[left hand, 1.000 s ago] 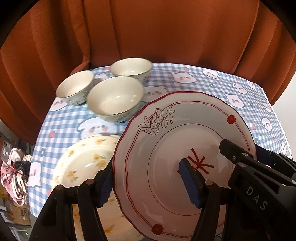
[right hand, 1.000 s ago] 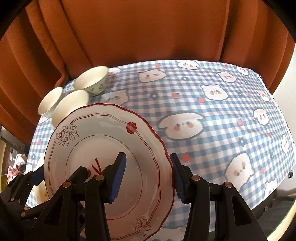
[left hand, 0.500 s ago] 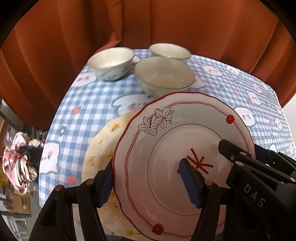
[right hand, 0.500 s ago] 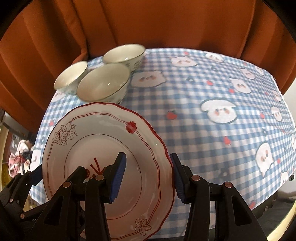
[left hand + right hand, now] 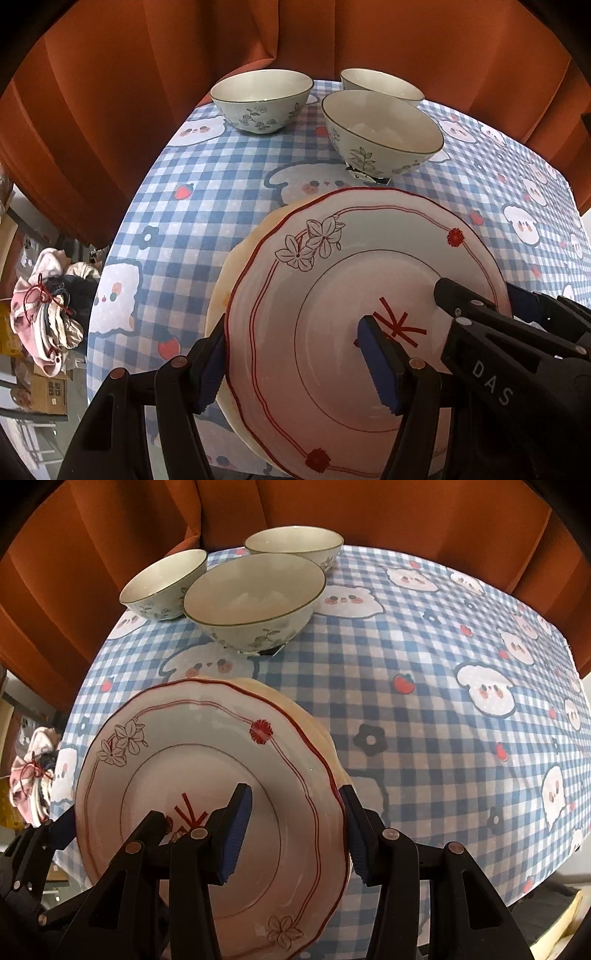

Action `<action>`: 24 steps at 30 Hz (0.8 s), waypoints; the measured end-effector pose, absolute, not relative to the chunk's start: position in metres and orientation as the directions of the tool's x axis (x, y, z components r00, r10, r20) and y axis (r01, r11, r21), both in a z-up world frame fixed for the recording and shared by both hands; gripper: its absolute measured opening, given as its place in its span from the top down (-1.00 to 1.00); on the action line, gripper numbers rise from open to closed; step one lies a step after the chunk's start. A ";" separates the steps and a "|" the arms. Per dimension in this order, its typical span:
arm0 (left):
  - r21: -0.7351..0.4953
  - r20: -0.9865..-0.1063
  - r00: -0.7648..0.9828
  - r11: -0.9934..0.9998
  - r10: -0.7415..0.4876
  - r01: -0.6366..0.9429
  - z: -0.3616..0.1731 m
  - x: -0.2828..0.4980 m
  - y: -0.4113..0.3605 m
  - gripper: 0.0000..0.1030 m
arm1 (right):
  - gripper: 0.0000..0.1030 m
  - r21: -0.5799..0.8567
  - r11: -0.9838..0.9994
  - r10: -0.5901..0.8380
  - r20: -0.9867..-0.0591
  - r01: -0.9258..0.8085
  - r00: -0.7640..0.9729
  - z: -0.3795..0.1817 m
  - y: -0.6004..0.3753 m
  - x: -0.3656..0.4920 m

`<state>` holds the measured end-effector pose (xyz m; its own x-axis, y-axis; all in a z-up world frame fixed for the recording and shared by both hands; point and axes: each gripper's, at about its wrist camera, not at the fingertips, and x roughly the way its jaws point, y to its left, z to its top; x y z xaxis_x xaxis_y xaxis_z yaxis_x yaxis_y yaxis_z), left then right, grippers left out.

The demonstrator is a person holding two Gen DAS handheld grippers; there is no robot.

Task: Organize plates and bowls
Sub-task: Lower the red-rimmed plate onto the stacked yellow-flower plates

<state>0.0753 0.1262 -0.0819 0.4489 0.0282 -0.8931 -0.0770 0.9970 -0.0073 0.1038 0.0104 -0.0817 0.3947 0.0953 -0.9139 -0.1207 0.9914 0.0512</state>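
Note:
A white plate with a red scalloped rim point(image 5: 332, 288) point(image 5: 192, 760) hangs tilted between both grippers. My left gripper point(image 5: 295, 350) is shut on its left rim, one pad on top and one beneath. My right gripper point(image 5: 295, 812) is shut on its right rim in the same way. Right under it a cream plate with yellow flowers point(image 5: 231, 269) point(image 5: 310, 720) lies on the table, with only a sliver of its edge showing. Whether the two plates touch is not visible. Three pale bowls point(image 5: 258, 99) point(image 5: 380, 122) point(image 5: 295, 541) stand together at the far left of the table.
The blue checked tablecloth point(image 5: 424, 701) with bear faces covers the table. An orange curtain point(image 5: 147, 74) hangs close behind the bowls. Past the table's left edge, a bundle of cloth point(image 5: 44, 317) lies lower down.
Both grippers have carried the red-rimmed plate left and downward, so it now covers most of the yellow-flowered plate. The bowls appear closer and larger. The grips have not changed.

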 end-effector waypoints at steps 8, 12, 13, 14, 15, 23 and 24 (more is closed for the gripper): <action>0.015 -0.885 0.463 0.998 0.041 -0.060 -0.084 0.080 0.121 -0.32 | -0.01 0.026 0.994 0.068 -0.910 -0.108 0.409 -0.083 0.011 0.107; 0.038 -0.883 0.467 0.999 0.051 -0.037 -0.087 0.081 0.113 -0.32 | 0.02 0.055 0.996 0.079 -0.919 -0.073 0.385 -0.087 0.000 0.106; 0.040 -0.882 0.469 0.998 0.053 -0.038 -0.088 0.082 0.113 -0.31 | 0.13 0.052 0.996 0.075 -0.918 -0.069 0.389 -0.086 -0.002 0.105; 0.041 -0.881 0.469 0.998 0.054 -0.039 -0.088 0.083 0.113 -0.32 | 0.14 0.050 0.997 0.072 -0.918 -0.067 0.390 -0.086 -0.004 0.105; 0.047 -0.880 0.470 0.998 0.060 -0.038 -0.088 0.084 0.112 -0.33 | 0.15 0.059 0.996 0.080 -0.918 -0.064 0.388 -0.086 -0.005 0.105; 0.054 -0.881 0.470 0.998 0.063 -0.031 -0.090 0.085 0.106 -0.54 | 0.32 0.050 0.997 0.072 -0.914 -0.066 0.399 -0.081 -0.009 0.100; 0.053 -0.881 0.468 0.998 0.063 -0.035 -0.090 0.086 0.107 -0.55 | 0.38 0.044 0.997 0.068 -0.912 -0.067 0.404 -0.079 -0.009 0.099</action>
<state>0.0862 0.1073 -0.0898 0.4682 0.0632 -0.8814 -0.0347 0.9980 0.0532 0.0989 -0.0089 -0.0795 0.4042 0.0678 -0.9122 -0.0672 0.9968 0.0443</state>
